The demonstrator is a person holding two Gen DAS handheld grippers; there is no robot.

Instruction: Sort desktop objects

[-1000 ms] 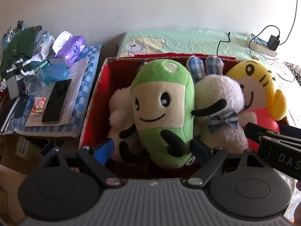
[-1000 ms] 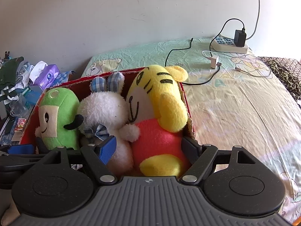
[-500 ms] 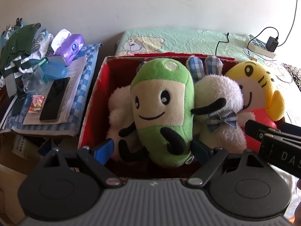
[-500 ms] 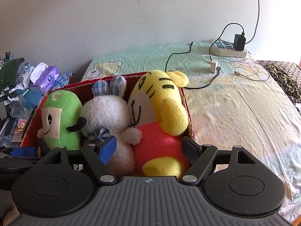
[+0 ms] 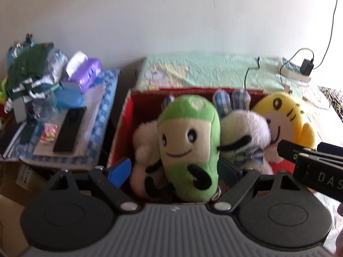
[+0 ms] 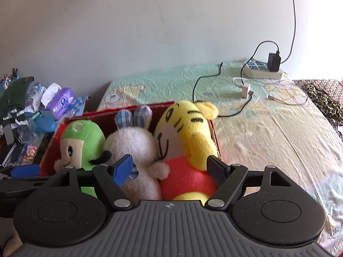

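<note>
1. The red box (image 6: 126, 112) sits at the bed's (image 6: 268, 128) near-left corner, packed with soft toys standing upright in a row.
2. From left to right in the box: a green toy (image 5: 188, 147), a white rabbit (image 6: 133, 145) with checked ears and a bow, and a yellow tiger (image 6: 188, 132) in a red top.
3. In the left wrist view another white plush (image 5: 143, 150) is tucked behind the green toy, at the box's left side, mostly hidden.
4. The toys press against each other; the tiger leans on the box's right wall.
5. The left tool (image 5: 175, 169) hovers just in front of the green toy, its fingers spread wide to either side, gripping nothing.
6. The right tool (image 6: 169, 169) hangs in front of the rabbit and tiger, fingers likewise apart and empty.
7. The right tool's black body also shows at the right edge of the left wrist view, close by the tiger.
8. Left of the box, a table (image 5: 103, 98) with a blue checked cloth carries a purple tissue pack (image 5: 88, 72), a black phone (image 5: 68, 132), a small red packet (image 5: 49, 132) and a heap of clothes (image 5: 27, 70).
9. On the bed behind the box lie a power strip (image 6: 263, 70) with a black charger (image 6: 274, 61) plugged in, and loose cables (image 6: 214, 85).
10. The left wrist view is slightly blurred.
</note>
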